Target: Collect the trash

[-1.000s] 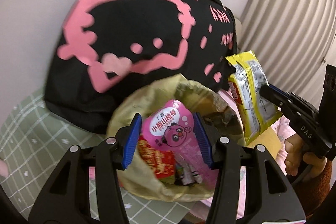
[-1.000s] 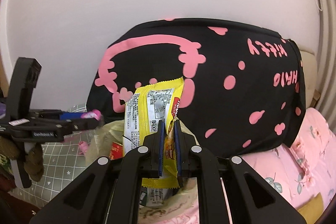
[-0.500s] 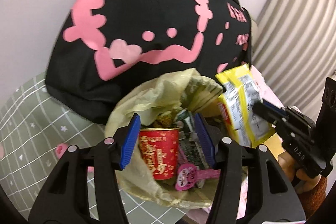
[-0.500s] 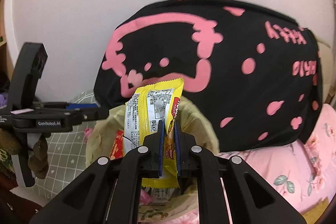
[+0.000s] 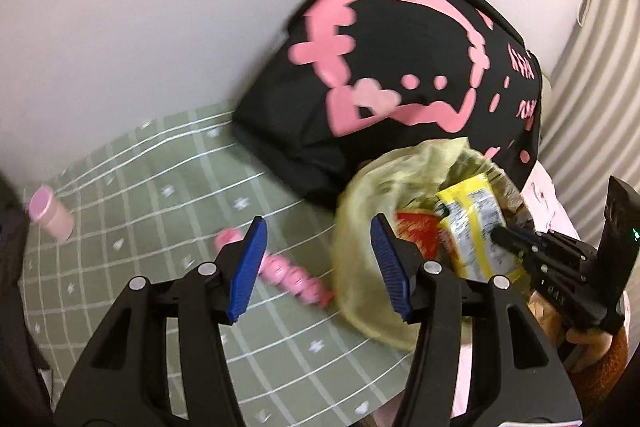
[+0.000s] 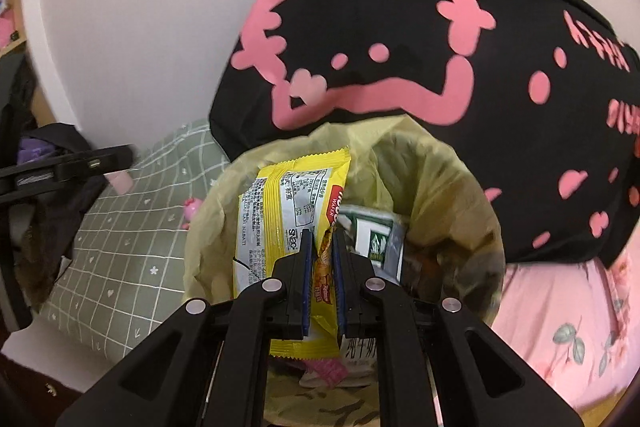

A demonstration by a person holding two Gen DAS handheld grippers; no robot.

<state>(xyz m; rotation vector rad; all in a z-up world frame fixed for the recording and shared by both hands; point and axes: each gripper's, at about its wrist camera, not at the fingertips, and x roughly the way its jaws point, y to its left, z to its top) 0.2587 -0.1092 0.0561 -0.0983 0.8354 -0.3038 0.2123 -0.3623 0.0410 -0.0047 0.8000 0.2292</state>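
My right gripper [image 6: 321, 239] is shut on a yellow wafer wrapper [image 6: 280, 203] and holds it inside the mouth of a bin lined with a yellow-green bag [image 6: 452, 179]. The bin holds several wrappers and a green-and-white packet [image 6: 374, 243]. In the left wrist view the same wrapper [image 5: 472, 223] and the right gripper [image 5: 500, 233] sit over the bag [image 5: 360, 227], which also holds a red can [image 5: 416, 227]. My left gripper [image 5: 318, 227] is open and empty, just left of the bag, above a pink wrapper [image 5: 292, 275] on the green checked sheet [image 5: 160, 211].
A large black cushion with a pink cartoon print [image 5: 400, 75] leans on the white wall behind the bin. A small pink bottle [image 5: 50, 213] lies far left on the sheet. Pink floral bedding [image 6: 560, 327] is to the right. Grey curtains [image 5: 592, 87] hang at the right.
My left gripper has let go of the pink packet into the bin and swung left, away from the bag. My right gripper has carried the yellow wrapper down into the bin's mouth.
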